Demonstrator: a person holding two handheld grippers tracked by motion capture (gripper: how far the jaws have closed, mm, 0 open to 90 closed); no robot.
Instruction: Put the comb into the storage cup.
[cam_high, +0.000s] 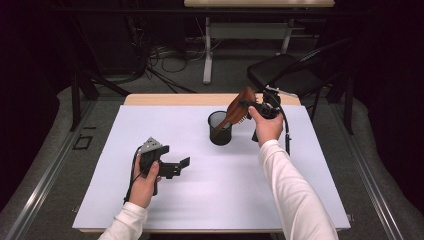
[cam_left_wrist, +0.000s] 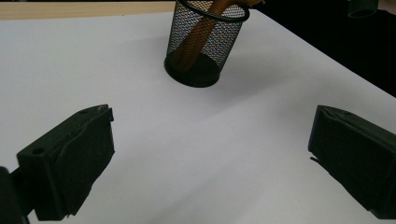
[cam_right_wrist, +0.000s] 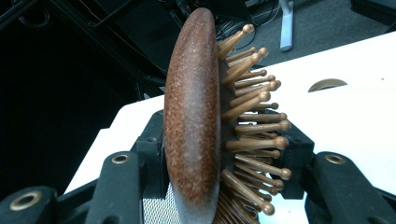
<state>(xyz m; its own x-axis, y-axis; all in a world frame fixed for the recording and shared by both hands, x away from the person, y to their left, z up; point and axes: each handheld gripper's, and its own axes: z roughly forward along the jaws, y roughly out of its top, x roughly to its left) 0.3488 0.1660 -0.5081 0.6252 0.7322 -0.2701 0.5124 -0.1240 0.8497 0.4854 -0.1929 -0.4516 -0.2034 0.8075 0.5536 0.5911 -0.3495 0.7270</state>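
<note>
Wooden and reddish-brown, the hairbrush (cam_high: 239, 106) stands slanted with its handle down inside the black mesh cup (cam_high: 220, 128) and its bristled head up and to the right, above the rim. The right gripper (cam_high: 248, 106) has that head between its jaws: in the right gripper view the smooth back of the hairbrush (cam_right_wrist: 191, 116) lies against one pad and the wooden pins point at the other, so the jaws sit close on the widest, flattest part. Whether both pads press at this moment is hard to tell from that angle, since the pin tips hide the contact, but it looks like a light pinch. Holding the head rather than the handle makes sense, as it leaves the handle free to slide down into the cup. The left gripper view shows the handle reaching the bottom of the mesh cup (cam_left_wrist: 205, 44), leaning on the wall.

The cup stands near the far middle of the white table (cam_high: 210, 200). The left gripper (cam_high: 175, 167) rests on the table well apart from the cup, jaws spread wide and holding nothing, probably parked out of the way.
</note>
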